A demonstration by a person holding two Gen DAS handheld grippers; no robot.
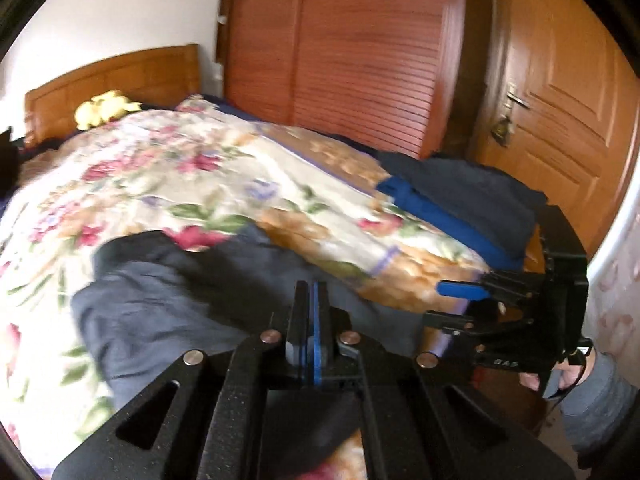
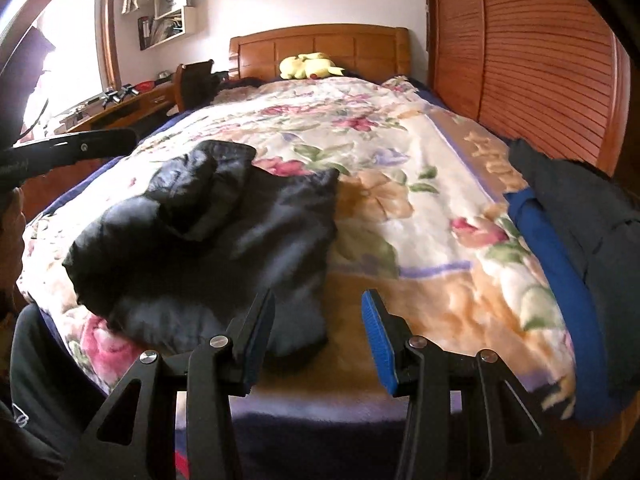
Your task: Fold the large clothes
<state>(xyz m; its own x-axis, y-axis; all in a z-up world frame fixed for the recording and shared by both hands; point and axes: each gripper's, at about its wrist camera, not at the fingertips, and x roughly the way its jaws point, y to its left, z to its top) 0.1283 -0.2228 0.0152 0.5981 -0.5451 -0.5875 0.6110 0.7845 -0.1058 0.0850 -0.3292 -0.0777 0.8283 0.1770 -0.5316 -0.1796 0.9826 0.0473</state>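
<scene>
your left gripper [image 1: 311,292] sits lowest in the left view, jaws pressed together with nothing between the pads, tips over the near edge of the dark garment [image 1: 168,304]. that garment lies crumpled on the floral blanket [image 1: 168,168], near the foot of the bed, its upper part bunched and folded over. your right gripper [image 2: 320,316] has its jaws spread and empty, hovering just above the blanket beside the garment's right edge; in the left view you see it off to the right, past the bed's corner, with your hand [image 1: 568,376] behind it. a second pile, dark cloth over blue cloth [image 2: 560,264], rests along the blanket's right edge next to the slatted wardrobe [image 2: 532,60]. a yellow plush [image 2: 308,66] lies by the wooden headboard [image 2: 320,46]. both views are a little blurred.
</scene>
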